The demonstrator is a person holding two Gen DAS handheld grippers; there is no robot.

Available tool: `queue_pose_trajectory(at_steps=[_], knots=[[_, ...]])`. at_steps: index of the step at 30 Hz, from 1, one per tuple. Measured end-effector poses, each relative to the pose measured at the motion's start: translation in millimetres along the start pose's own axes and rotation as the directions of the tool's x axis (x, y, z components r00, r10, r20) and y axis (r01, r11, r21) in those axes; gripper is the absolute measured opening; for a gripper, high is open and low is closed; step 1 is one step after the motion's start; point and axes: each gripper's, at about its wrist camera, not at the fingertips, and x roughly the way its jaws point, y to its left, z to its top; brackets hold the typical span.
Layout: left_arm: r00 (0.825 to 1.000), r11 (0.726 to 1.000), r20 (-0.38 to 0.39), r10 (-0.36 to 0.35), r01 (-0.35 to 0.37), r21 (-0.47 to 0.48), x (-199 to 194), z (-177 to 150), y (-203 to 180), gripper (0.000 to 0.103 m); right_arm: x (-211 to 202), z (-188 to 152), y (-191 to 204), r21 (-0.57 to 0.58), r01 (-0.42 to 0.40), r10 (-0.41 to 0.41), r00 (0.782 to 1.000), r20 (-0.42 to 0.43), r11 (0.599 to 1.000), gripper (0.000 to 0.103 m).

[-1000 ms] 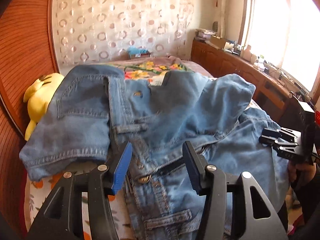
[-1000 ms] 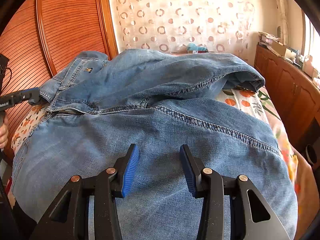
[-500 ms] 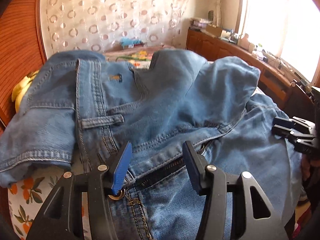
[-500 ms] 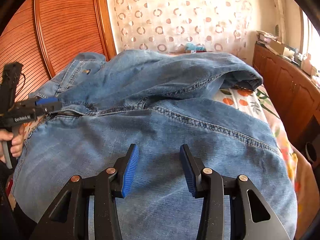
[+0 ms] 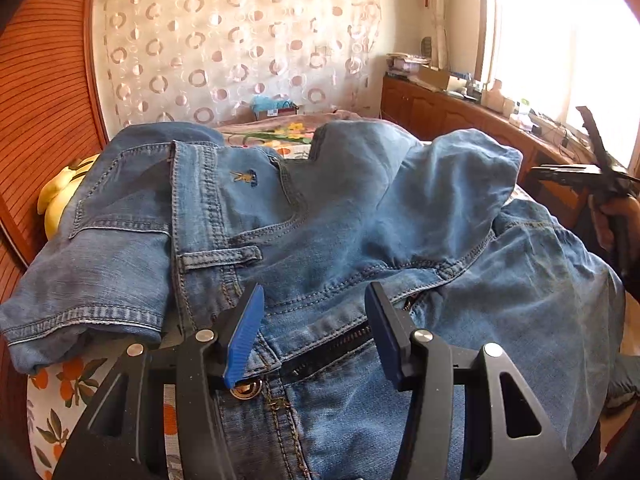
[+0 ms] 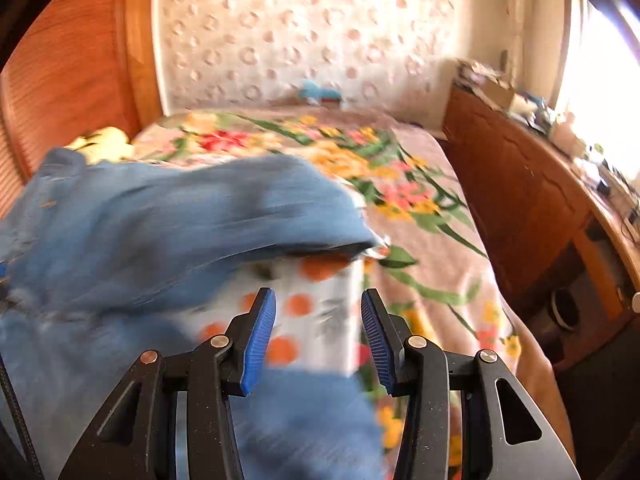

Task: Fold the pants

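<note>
Lying crumpled on the bed (image 6: 424, 216), the jeans (image 5: 340, 220) fill the left wrist view, where the left gripper (image 5: 314, 334) hangs released over the open fly and brass button (image 5: 246, 390). Only the right wrist view, blurred, shows the floral blanket beyond the denim; the right gripper (image 6: 318, 338) is unclenched above orange-dotted sheet (image 6: 316, 312), grasping nothing.

Black claw (image 5: 314, 330), blue ribbed pads (image 5: 245, 334), silver screws

No legible text is showing; only a small embroidered emblem (image 5: 244, 177) on the jeans (image 5: 360, 216), ahead of the left gripper (image 5: 314, 332).
</note>
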Motion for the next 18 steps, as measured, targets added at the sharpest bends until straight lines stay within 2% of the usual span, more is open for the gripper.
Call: queue_pose_trajectory(at_steps=[5,10,11,12,15,18], knots=[[1.0,1.0,0.002,0.005,-0.004,-0.028,0,-1,6,0.054,54,20,-22,0.051,0.0,0.004,0.997,-0.08,0.999,0.046],[1.0,0.999,-0.012,0.01,-0.01,-0.041,4,1,7,0.054,77,36,-24,0.068,-0.021,0.026,0.997,-0.079,0.997,0.046],[1.0,0.999,-0.015,0.011,-0.012,-0.042,5,1,7,0.054,78,39,-23,0.071,-0.024,0.029,0.997,-0.069,0.997,0.04],[1.0,0.999,-0.017,0.01,-0.011,-0.043,5,1,8,0.054,79,44,-27,0.071,-0.035,0.039,0.998,-0.056,0.997,0.017],[1.0,0.999,-0.019,0.014,-0.015,-0.044,6,0,7,0.054,63,44,-31,0.047,-0.006,0.006,1.0,0.007,0.999,0.009],[1.0,0.999,-0.016,0.02,-0.02,-0.039,6,0,7,0.054,21,48,-36,0.055,0.031,-0.038,0.99,0.137,0.998,0.008]])
